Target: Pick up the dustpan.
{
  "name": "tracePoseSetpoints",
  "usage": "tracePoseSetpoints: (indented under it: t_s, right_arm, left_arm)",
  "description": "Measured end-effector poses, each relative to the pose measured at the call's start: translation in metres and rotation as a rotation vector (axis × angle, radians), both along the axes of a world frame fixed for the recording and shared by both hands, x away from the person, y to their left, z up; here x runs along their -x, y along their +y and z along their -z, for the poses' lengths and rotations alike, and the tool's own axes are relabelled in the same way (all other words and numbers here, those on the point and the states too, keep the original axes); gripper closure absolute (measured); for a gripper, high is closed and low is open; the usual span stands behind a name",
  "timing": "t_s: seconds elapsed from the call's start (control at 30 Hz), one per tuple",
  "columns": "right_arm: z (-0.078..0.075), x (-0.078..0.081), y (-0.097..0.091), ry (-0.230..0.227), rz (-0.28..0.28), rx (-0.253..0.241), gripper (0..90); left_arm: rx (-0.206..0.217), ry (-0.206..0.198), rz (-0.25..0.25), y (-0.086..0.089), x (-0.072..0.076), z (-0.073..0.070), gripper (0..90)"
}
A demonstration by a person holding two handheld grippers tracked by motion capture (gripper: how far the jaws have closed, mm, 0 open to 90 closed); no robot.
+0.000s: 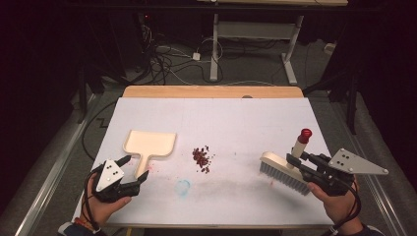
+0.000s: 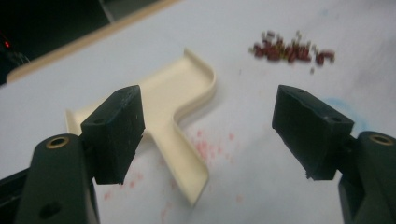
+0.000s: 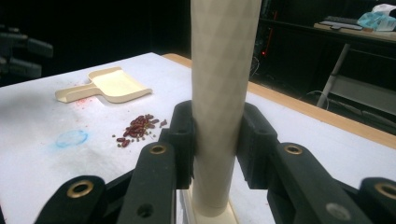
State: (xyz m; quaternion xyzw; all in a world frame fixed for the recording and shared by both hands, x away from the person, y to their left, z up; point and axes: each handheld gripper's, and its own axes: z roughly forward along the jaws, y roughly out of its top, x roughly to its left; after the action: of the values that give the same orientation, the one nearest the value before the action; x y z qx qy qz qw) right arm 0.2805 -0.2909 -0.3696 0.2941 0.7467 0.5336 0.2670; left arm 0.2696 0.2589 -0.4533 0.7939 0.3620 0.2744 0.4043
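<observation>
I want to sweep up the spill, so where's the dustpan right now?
In the high view the dustpan lies flat on the table's left half, left of the little pile of red beans, its handle pointing toward the open left tongs.

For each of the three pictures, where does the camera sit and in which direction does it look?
High view: above the person's side, looking forward and down on the table; both hands and grippers show.
Left gripper view: on the left gripper, looking along open jaws at the dustpan.
Right gripper view: on the right gripper, shut on the brush handle, facing across the table.
All three share the dustpan and the red beans.
</observation>
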Motion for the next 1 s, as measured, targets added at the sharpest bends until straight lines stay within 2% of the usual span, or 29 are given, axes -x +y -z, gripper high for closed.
tracePoseSetpoints:
  t_s: [0.07,0.13,0.23,0.27,0.37,0.47,0.5,0.53,0.63,0.77,0.83,0.97,1.0]
  right_arm:
    - [0.002,-0.001,0.000,0.004,-0.004,0.003,70.7]
    - [0.003,-0.002,0.000,0.008,-0.003,0.003,70.7]
    - [0.002,-0.004,0.001,0.006,-0.004,-0.001,70.7]
    - [0.002,-0.005,0.002,0.003,-0.004,-0.002,70.7]
    - [0.000,-0.006,0.005,-0.003,-0.010,-0.002,70.7]
    - [0.001,-0.009,0.007,-0.003,-0.011,0.005,70.7]
    - [0.002,-0.009,0.008,0.004,-0.014,0.004,70.7]
    - [0.003,-0.009,0.008,0.008,-0.014,0.006,70.7]
    - [0.005,-0.009,0.009,0.017,-0.014,0.010,70.7]
    - [0.004,-0.010,0.009,0.009,-0.007,0.011,70.7]
    - [0.003,-0.010,0.010,0.011,-0.011,0.009,70.7]
    - [0.002,-0.014,0.013,0.006,-0.012,0.013,70.7]
    - [0.003,-0.015,0.014,0.001,-0.012,0.014,70.7]
  left_arm:
    - [-0.012,0.003,-0.010,0.001,0.000,0.001,24.8]
    - [0.012,0.006,-0.033,0.003,-0.001,-0.001,24.5]
    - [0.005,0.018,-0.039,0.004,-0.002,0.000,23.5]
    - [-0.018,0.035,-0.050,0.004,-0.002,0.002,23.6]
    - [-0.014,0.067,-0.078,0.007,-0.004,0.004,23.7]
    - [-0.029,0.106,-0.143,0.008,-0.006,0.002,26.9]
    - [-0.029,0.106,-0.143,0.008,-0.006,0.002,27.0]
    - [0.005,0.146,-0.147,0.008,-0.007,0.000,27.0]
    - [0.006,0.187,-0.152,0.004,-0.009,0.001,26.8]
    - [-0.024,0.201,-0.150,0.002,-0.012,0.006,25.6]
    - [-0.005,0.197,-0.142,0.003,-0.012,0.006,25.3]
    - [-0.003,0.195,-0.141,0.004,-0.011,0.008,24.0]
    - [-0.004,0.208,-0.140,0.003,-0.012,0.009,24.0]
